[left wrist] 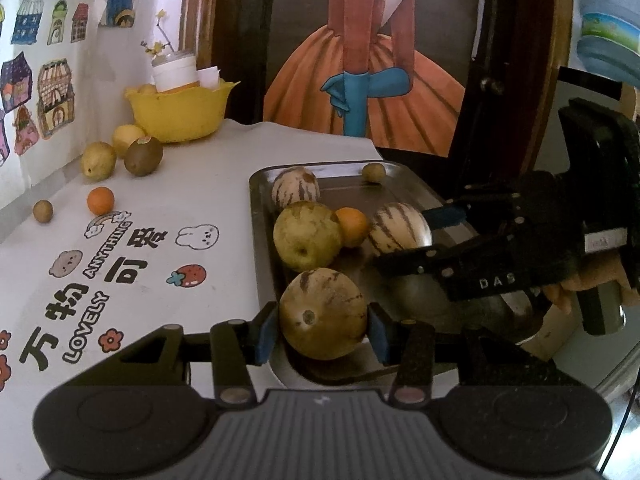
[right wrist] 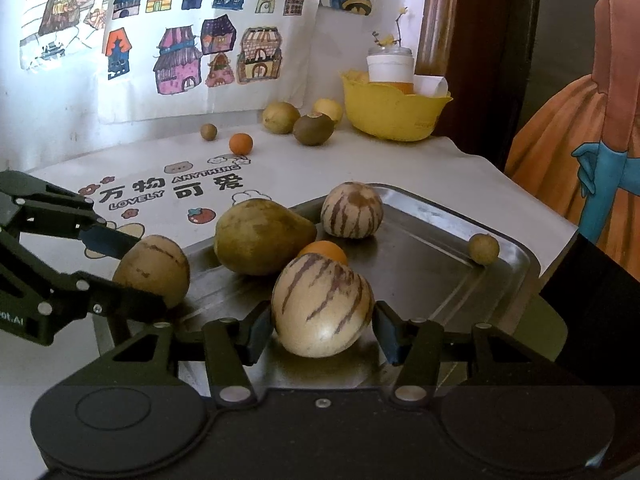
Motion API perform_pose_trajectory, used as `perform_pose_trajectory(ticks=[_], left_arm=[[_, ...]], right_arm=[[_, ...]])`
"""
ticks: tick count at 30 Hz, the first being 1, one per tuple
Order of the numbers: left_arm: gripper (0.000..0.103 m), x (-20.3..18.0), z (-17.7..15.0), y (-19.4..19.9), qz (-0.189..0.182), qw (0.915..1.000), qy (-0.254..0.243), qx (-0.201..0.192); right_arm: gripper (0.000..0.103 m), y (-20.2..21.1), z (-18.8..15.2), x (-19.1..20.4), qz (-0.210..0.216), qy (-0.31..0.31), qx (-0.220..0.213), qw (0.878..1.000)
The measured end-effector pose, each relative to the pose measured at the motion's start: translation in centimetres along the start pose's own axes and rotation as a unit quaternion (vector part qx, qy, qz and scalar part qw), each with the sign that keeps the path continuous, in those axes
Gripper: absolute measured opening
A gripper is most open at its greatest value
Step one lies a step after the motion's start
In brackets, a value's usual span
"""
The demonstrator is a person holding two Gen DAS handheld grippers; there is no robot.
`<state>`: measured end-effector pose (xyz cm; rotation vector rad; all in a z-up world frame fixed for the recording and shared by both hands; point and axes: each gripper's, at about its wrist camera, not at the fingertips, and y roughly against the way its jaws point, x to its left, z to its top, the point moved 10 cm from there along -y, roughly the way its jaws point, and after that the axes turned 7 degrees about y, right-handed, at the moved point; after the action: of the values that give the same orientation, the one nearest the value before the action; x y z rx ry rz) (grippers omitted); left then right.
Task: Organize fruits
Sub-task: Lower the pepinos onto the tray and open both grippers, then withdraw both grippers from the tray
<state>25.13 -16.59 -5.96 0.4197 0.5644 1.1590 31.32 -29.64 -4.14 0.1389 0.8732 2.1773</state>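
Note:
A steel tray (left wrist: 400, 184) (right wrist: 420, 248) holds a large green pear (left wrist: 306, 236), a small orange (left wrist: 354, 226), a striped melon-like fruit at the back (left wrist: 296, 186) and a small brown round fruit (left wrist: 374, 172). My left gripper (left wrist: 322, 328) is shut on a second striped fruit (left wrist: 322, 314) at the tray's near corner; both blue pads touch its sides. My right gripper (right wrist: 322, 330) is shut on a third striped fruit (right wrist: 322, 304), which sits low on the tray floor. Each gripper also shows in the other view, clasping its fruit.
On the printed white tablecloth, behind the tray, lie a brown kiwi-like fruit (left wrist: 143, 156), two yellow fruits (left wrist: 98, 161), a loose orange (left wrist: 101, 201) and a small brown fruit (left wrist: 43, 211). A yellow bowl (left wrist: 178, 114) with a jar stands at the wall. The table edge runs just right of the tray.

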Motion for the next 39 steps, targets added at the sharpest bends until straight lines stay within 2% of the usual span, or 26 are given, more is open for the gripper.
perform_pose_trajectory(ticks=[5, 11, 13, 15, 19, 25, 27, 28, 33, 39], left_arm=[[0.053, -0.1, -0.1, 0.2, -0.003, 1.0, -0.001, -0.002], [0.055, -0.2, -0.1, 0.8, -0.006, 1.0, 0.001, -0.006], [0.06, -0.2, 0.0, 1.3, -0.01, 0.9999, 0.002, -0.01], [0.07, -0.3, 0.1, 1.9, -0.015, 0.9997, 0.006, -0.02], [0.077, -0.5, 0.4, 3.2, -0.022, 0.999, 0.012, -0.037], [0.094, 0.1, 0.8, 5.5, -0.024, 0.9975, 0.033, -0.057], [0.103, 0.6, 0.8, 6.3, -0.017, 0.9965, 0.047, -0.067], [0.102, 0.9, 0.9, 6.7, -0.013, 0.996, 0.054, -0.07], [0.103, 2.4, 0.6, 8.4, 0.006, 0.9936, 0.082, -0.077], [0.103, 4.1, -0.5, 10.3, 0.058, 0.9918, 0.089, -0.071]], right_arm=[[0.058, 0.1, 0.0, 0.0, -0.003, -0.001, 0.0, 1.0], [0.066, 0.9, -0.2, 0.0, -0.009, -0.006, -0.003, 1.0], [0.07, 1.3, -0.1, -0.1, -0.012, -0.011, -0.005, 1.0], [0.074, 1.7, -0.2, -0.3, -0.014, -0.017, -0.006, 1.0], [0.079, 3.0, -0.2, -0.3, -0.023, -0.017, -0.009, 1.0], [0.091, 5.0, -0.3, 0.0, -0.034, -0.028, -0.014, 0.999], [0.1, 5.8, -0.4, 0.3, -0.036, -0.038, -0.015, 0.998], [0.102, 6.2, -0.4, 0.4, -0.04, -0.045, -0.016, 0.998], [0.102, 8.0, -0.9, 1.8, -0.044, -0.086, -0.012, 0.995], [0.102, 9.1, -2.0, 4.8, -0.063, -0.107, 0.019, 0.992]])
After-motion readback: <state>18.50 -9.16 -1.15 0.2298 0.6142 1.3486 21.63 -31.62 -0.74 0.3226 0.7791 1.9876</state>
